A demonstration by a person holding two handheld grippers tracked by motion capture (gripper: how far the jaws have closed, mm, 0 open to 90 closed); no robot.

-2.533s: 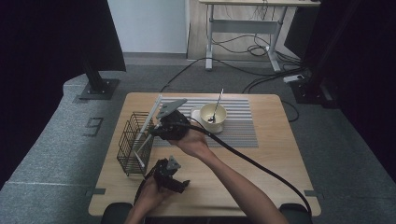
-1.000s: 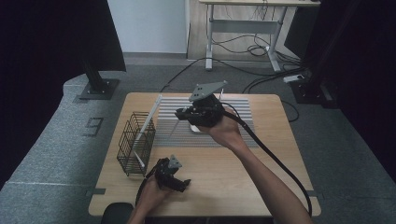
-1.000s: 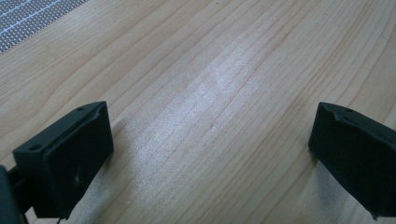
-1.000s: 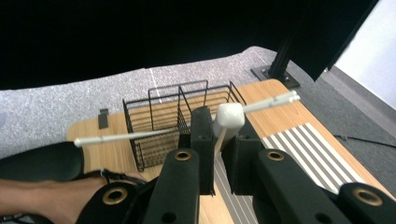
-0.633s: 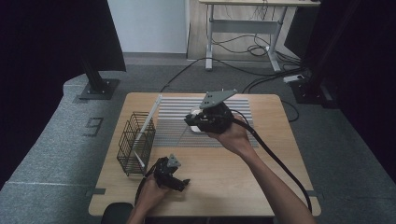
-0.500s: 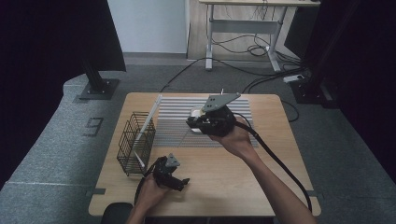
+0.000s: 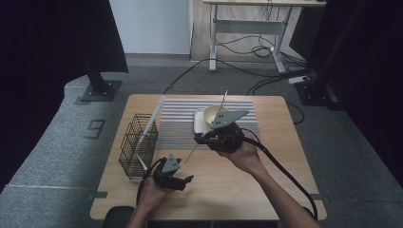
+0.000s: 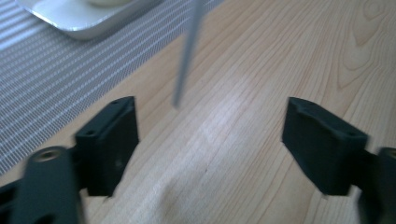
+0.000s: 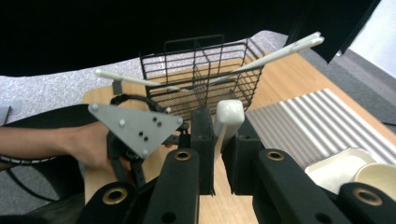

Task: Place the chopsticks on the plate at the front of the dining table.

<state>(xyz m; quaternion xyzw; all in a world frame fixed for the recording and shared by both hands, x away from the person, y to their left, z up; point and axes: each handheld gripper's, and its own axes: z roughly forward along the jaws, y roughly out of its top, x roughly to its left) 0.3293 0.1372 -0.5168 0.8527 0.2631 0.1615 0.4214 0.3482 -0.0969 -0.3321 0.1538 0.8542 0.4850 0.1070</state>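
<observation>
Spoon (image 9: pixel 227 122) is clamped tight in the right gripper (image 9: pixel 219 154), white bowl end poking up past the jaws while the thin handle (image 7: pixel 191 154) slants down toward the left gripper (image 7: pixel 183 179). That one's jaws have just been closing but are wide apart, nothing between, handle tip hovering just ahead.

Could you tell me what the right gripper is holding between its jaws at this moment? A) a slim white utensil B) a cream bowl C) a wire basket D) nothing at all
A: in the right gripper view the right gripper has its jaws clamped on a slim white utensil, while the wire basket stands farther off on the table.
</observation>
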